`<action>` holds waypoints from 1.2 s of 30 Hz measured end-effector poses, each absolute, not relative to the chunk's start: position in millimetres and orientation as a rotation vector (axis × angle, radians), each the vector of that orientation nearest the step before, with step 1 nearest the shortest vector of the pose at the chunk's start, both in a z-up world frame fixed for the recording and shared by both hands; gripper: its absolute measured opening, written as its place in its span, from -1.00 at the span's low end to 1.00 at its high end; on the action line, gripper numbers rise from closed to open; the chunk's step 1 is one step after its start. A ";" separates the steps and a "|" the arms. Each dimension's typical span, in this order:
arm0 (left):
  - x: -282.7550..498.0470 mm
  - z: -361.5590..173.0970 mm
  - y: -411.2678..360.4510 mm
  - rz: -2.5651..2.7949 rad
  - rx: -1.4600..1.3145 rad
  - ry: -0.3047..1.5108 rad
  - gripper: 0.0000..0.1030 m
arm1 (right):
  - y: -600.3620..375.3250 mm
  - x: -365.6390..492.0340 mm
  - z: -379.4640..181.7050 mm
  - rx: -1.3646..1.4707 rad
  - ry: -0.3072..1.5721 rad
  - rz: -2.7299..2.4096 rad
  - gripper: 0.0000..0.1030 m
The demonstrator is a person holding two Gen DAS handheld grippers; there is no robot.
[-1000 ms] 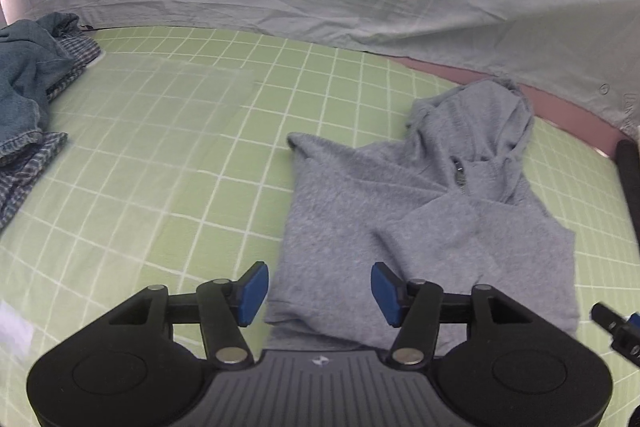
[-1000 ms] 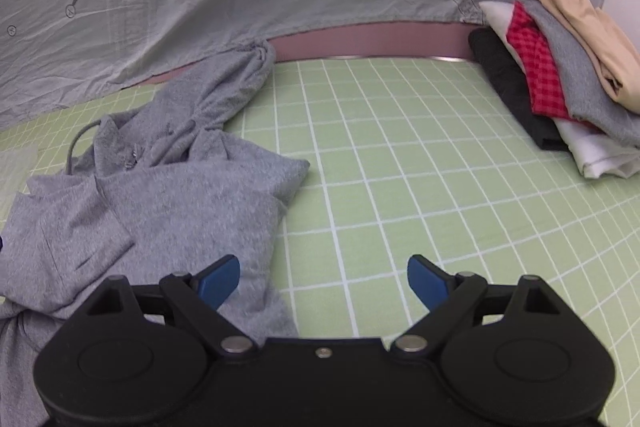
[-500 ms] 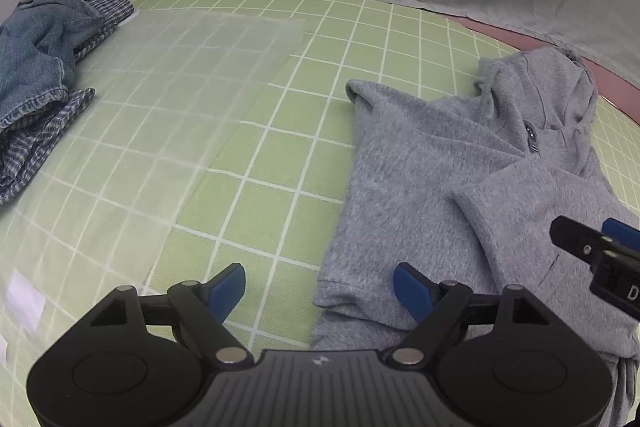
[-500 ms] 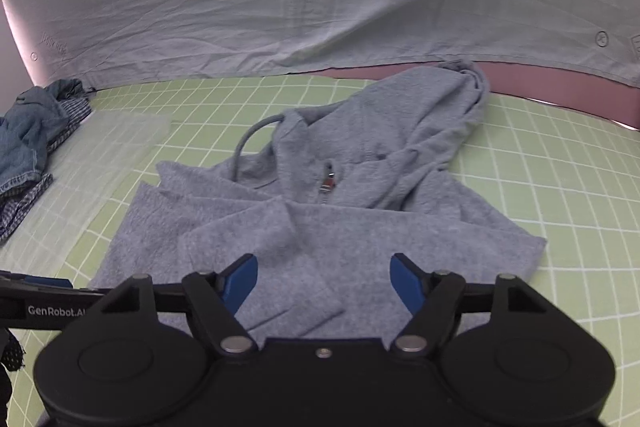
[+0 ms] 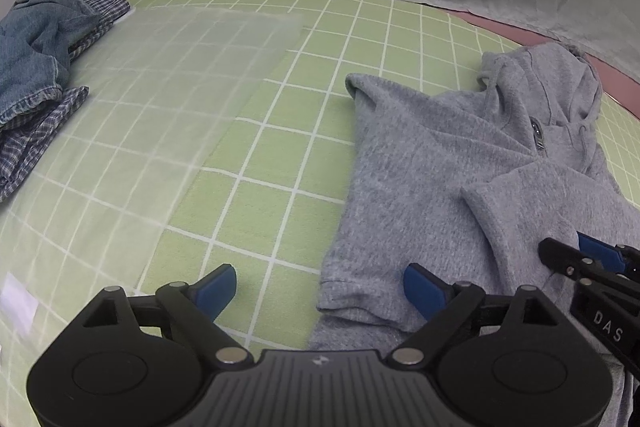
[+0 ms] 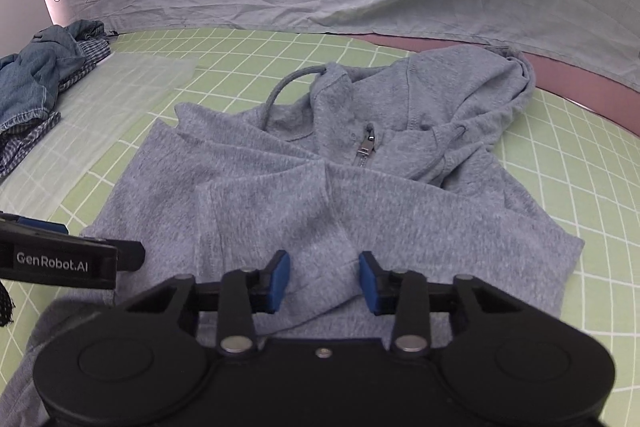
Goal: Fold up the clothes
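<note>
Lying on the green grid mat (image 5: 280, 147), the grey hoodie (image 6: 360, 187) has its hood at the far end and sleeves folded across its chest. The left gripper (image 5: 320, 289), spread wide, straddles its near left hem corner; the right gripper (image 6: 323, 281), parted with nothing grasped, hovers over a folded sleeve.

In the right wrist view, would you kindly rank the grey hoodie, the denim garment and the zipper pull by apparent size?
1. Grey hoodie, largest by far.
2. Denim garment, though it lies farther from the camera, so its true size is unsure.
3. Zipper pull, smallest.
</note>
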State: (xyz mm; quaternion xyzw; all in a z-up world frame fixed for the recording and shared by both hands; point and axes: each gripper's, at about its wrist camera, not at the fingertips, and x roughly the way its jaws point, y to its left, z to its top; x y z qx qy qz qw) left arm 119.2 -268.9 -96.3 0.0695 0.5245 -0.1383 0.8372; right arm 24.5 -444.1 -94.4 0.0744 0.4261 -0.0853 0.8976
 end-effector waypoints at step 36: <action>197.6 -62.0 -306.5 -0.311 0.121 0.976 0.77 | -556.4 -3.0 -81.8 0.268 0.835 -0.618 0.78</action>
